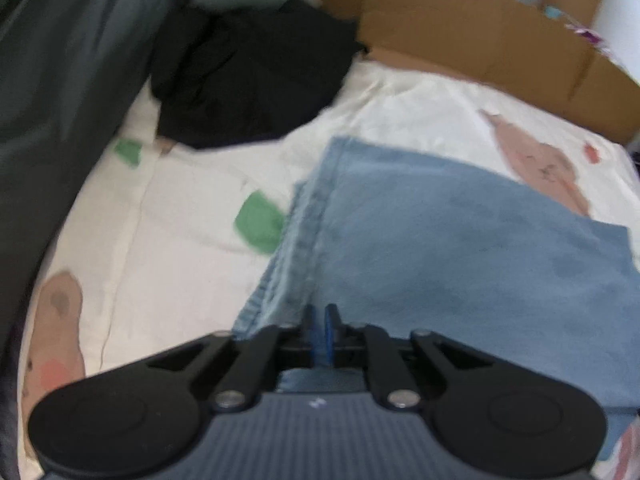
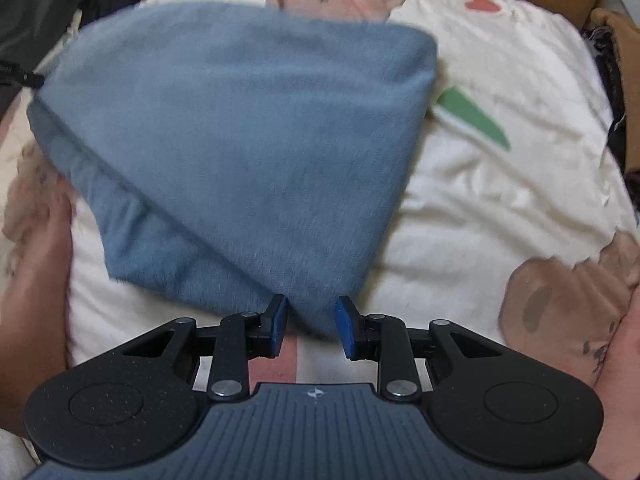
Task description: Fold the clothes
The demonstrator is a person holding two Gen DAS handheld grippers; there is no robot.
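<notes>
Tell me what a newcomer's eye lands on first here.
The folded blue cloth lies mid-frame on a cream bedsheet printed with cartoon animals. A black garment is heaped at the sheet's far edge, beside brown cardboard. The right gripper has its fingers apart at the cloth's near corner.

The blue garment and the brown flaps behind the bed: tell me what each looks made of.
The blue garment looks like soft woven or brushed cotton with a matte, slightly fuzzy surface; a stitched hem runs along its edge in the left wrist view. It could be light denim, but blur leaves that open. The brown flaps look like plain matte cardboard: flat stiff panels with sharp fold creases.
</notes>
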